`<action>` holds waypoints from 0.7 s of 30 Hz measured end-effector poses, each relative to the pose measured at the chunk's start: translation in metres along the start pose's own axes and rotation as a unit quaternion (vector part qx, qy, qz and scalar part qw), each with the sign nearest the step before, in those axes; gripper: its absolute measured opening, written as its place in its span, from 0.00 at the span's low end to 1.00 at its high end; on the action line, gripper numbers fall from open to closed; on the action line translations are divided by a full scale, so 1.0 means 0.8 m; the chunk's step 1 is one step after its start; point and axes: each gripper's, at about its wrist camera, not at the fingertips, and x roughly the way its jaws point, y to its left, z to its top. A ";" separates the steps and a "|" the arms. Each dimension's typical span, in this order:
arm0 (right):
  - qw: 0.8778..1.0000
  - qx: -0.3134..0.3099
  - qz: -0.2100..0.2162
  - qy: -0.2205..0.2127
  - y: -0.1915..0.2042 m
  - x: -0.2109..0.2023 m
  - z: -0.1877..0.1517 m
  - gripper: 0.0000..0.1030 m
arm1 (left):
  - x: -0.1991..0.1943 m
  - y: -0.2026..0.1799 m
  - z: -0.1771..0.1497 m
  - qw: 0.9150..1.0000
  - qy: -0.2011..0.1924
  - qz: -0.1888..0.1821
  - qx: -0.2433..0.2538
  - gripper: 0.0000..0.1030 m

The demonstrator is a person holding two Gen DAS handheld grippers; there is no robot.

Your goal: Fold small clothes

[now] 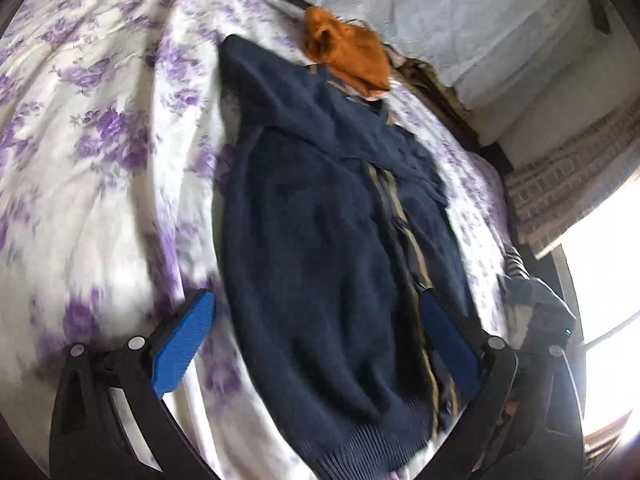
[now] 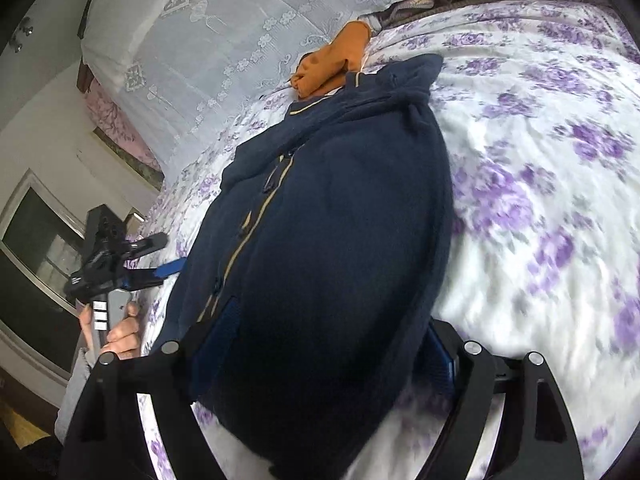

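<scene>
**On the bed: navy cardigan laid out flat**

Across the floral bedspread [image 1: 100, 128] lies a navy knit cardigan [image 1: 320, 248], front up, its tan-edged placket running lengthwise, ribbed hem nearest the cameras and one sleeve folded over the chest. An orange garment [image 1: 348, 56] is bunched just past its collar. The left tool [image 1: 316, 344] and right tool [image 2: 320, 344] both stand wide open above the hem, gripping nothing.

Left gripper [image 1: 316, 340]: black frame, silver screws, ribbed blue pads [image 1: 182, 344]. Right gripper [image 2: 320, 356]: same build. Hand [image 2: 120, 334], lower left: grey sleeve [image 2: 74, 392].
</scene>
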 end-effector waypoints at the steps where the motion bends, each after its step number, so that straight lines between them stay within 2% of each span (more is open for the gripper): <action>1: 1.000 0.003 0.002 -0.001 -0.001 0.003 0.003 0.82 | 0.003 0.001 0.003 1.000 0.000 -0.001 -0.003 0.96; 5: 1.000 0.007 0.004 -0.009 -0.002 0.009 0.008 0.82 | 0.004 -0.002 0.013 1.000 -0.012 -0.021 -0.001 0.96; 10: 1.000 0.011 0.005 -0.020 -0.005 0.009 0.010 0.81 | 0.018 -0.005 0.026 1.000 -0.010 -0.017 0.000 0.96; 13: 0.999 0.023 0.014 -0.022 -0.011 0.008 0.012 0.79 | 0.020 -0.005 0.022 0.999 0.005 -0.042 0.005 0.96; 18: 1.000 0.003 0.012 -0.015 -0.004 0.004 0.001 0.73 | 0.010 -0.023 -0.034 0.991 0.061 -0.115 0.025 0.96; 19: 1.000 0.001 0.014 -0.016 -0.002 0.002 -0.003 0.71 | 0.010 -0.030 -0.048 0.991 0.072 -0.112 0.034 0.96; 21: 1.000 0.004 0.021 -0.018 -0.002 -0.003 -0.010 0.70 | 0.007 -0.050 -0.077 0.991 0.078 -0.079 0.074 0.96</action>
